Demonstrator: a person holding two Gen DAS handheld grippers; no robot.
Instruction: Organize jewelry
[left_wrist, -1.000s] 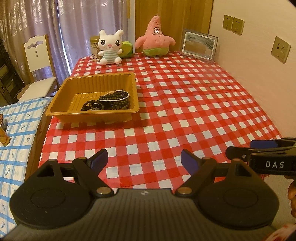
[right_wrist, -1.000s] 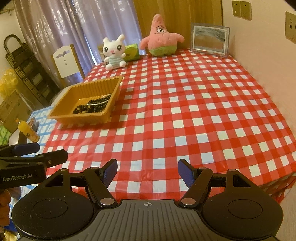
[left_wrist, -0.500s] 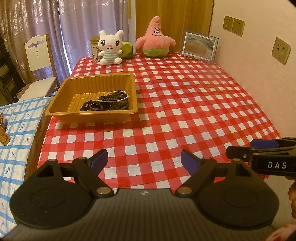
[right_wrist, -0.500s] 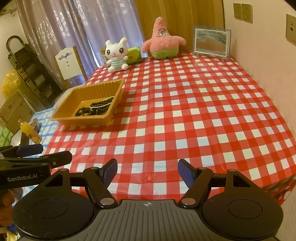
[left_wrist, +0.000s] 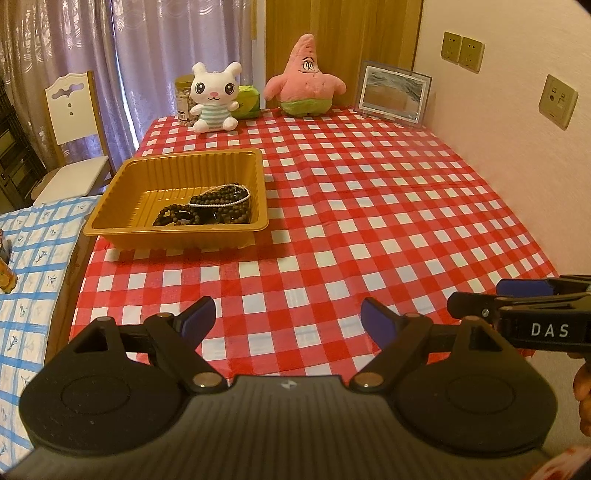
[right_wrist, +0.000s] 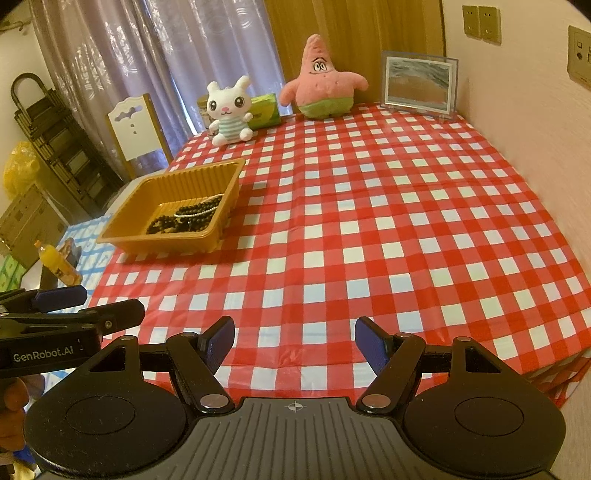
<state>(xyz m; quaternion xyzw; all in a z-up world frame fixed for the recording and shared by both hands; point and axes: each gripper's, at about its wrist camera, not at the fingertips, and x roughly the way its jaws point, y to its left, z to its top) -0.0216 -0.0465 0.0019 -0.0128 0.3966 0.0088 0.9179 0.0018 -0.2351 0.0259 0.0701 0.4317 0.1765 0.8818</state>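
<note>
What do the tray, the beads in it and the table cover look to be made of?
Tray: thin moulded plastic, satin gold, going by its ribbed walls and rolled rim. Dark beads: matte brown, probably wood or seed; the white strand looks like glossy pearl imitation. Tablecloth: checked plastic sheet, judging from its sheen and creases.

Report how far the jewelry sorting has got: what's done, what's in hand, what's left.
Done, by the look of it: a heap of dark bead strands with one pale strand lies in the gold tray.

In hand: nothing. The left gripper and right gripper are both open and empty at the near table edge.

Left: no loose jewelry shows on the checked tablecloth, so apparently little or nothing.
</note>
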